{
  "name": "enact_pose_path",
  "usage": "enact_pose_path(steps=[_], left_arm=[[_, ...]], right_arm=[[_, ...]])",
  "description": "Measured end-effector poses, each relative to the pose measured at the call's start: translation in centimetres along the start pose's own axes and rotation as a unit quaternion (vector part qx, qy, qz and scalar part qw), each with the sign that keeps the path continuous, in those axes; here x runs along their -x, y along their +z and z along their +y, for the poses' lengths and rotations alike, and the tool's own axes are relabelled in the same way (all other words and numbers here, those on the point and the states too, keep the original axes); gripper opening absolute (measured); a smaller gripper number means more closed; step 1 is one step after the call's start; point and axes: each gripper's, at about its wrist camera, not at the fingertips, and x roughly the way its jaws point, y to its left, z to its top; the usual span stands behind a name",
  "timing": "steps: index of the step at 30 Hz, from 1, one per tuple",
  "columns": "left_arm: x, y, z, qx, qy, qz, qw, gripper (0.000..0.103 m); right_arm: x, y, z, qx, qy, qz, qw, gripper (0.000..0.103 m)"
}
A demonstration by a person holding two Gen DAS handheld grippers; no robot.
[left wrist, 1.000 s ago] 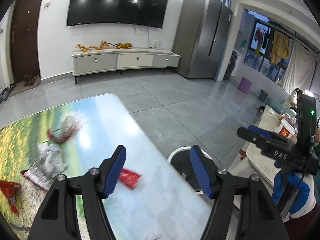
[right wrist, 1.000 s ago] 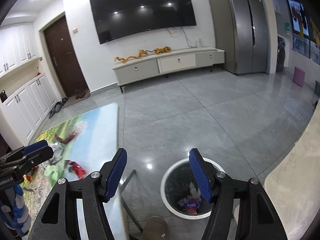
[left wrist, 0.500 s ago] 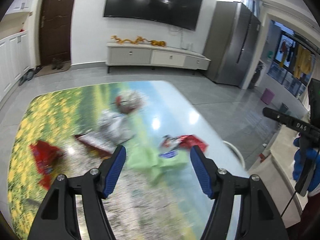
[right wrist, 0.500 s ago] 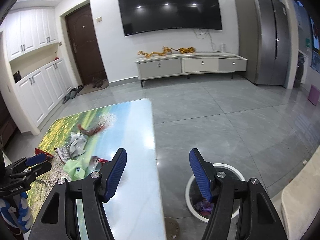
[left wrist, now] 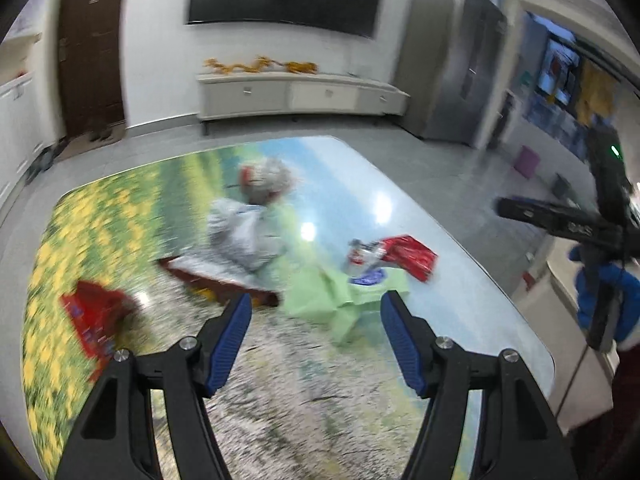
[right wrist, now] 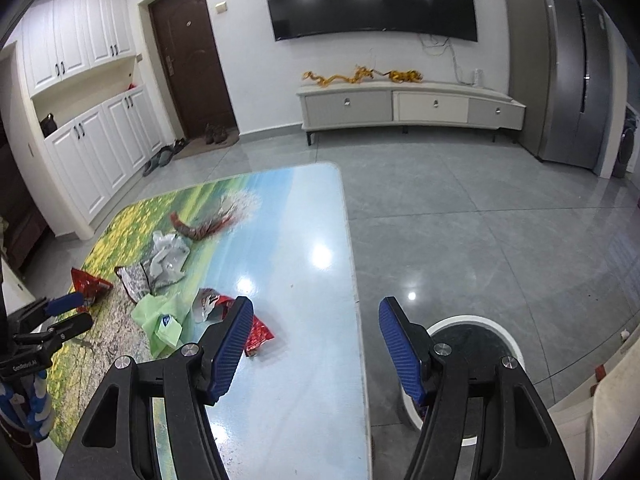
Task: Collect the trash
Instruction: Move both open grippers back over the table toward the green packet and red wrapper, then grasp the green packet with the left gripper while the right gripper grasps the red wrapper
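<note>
Trash lies on the picture-printed table (left wrist: pixel 460 304): a green bag (left wrist: pixel 332 300), a red foil wrapper (left wrist: pixel 408 256), a white crumpled bag (left wrist: pixel 244 232), a flat dark snack packet (left wrist: pixel 216 284) and a red packet (left wrist: pixel 96 316) at the left. My left gripper (left wrist: pixel 316 340) is open and empty, hovering just short of the green bag. My right gripper (right wrist: pixel 314 344) is open and empty above the table's right edge (right wrist: pixel 356 300), with the red foil wrapper (right wrist: pixel 256 332) beside its left finger. The white-rimmed bin (right wrist: pixel 472 340) stands on the floor to the right.
Grey tiled floor (right wrist: pixel 480 220) surrounds the table. A TV cabinet (right wrist: pixel 408 108) stands at the far wall, a fridge (right wrist: pixel 572 68) at the right, white cupboards (right wrist: pixel 92 148) at the left. A pale counter corner (right wrist: pixel 600 412) is at the lower right.
My left gripper has swung from the bin back over the table toward the green bag. My right gripper has moved left from above the bin to the table's right edge. Both stayed open.
</note>
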Motion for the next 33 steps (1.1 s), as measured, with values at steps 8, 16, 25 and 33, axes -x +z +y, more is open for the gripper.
enact_pose_path(steps=[8,16,25,33], left_arm=[[-5.6,0.7,-2.1,-0.022,-0.029,0.058,0.9977,0.065],[-8.5,1.4,-2.5,-0.021,-0.032,0.076,0.9964,0.065],[-9.5,1.0,-1.6,-0.005,-0.028,0.077,0.9966,0.063],[-8.8,0.2,-1.7,0.006,-0.035,0.072,0.9967,0.034]], right_arm=[[-4.2,-0.1,1.6,0.032,0.038,0.039,0.998,0.063],[-8.2,0.4,2.6,0.07,0.074,0.076,0.992,0.063],[-11.3,0.4,3.6,0.097,0.107,0.105,0.984,0.063],[-11.5,-0.5,4.1,0.119,0.119,0.113,0.979,0.032]])
